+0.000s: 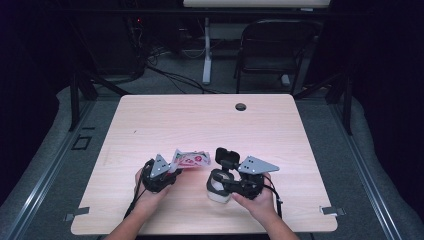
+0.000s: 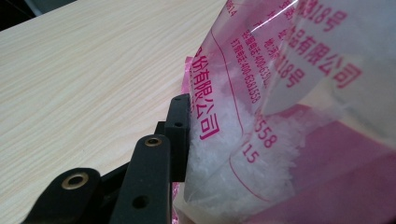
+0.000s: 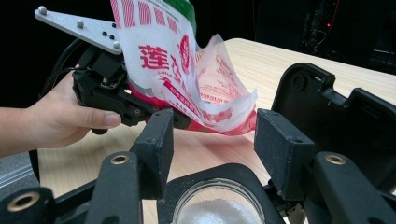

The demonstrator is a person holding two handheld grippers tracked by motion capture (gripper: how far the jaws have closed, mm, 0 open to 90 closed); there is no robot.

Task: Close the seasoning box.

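Observation:
A pink-and-white printed plastic bag [image 1: 190,159] with white crystals in it is lifted off the wooden table [image 1: 200,120]. My left gripper [image 1: 171,173] is shut on its lower end. In the left gripper view one black finger [image 2: 180,126] presses the bag [image 2: 261,116]; the other is hidden behind it. A white jar [image 1: 218,193] stands to the right, its black flip lid [image 1: 227,156] swung open. My right gripper [image 1: 221,184] is shut on its neck. In the right gripper view the jaws [image 3: 217,144] flank the jar mouth [image 3: 217,210], with white granules inside. The bag [image 3: 187,79] hangs tilted just beyond.
A round cable hole [image 1: 241,106] sits near the table's far edge. Behind the table stand a dark chair [image 1: 275,50] and a white post [image 1: 206,55] with cables on the floor. The bare tabletop stretches away behind both hands.

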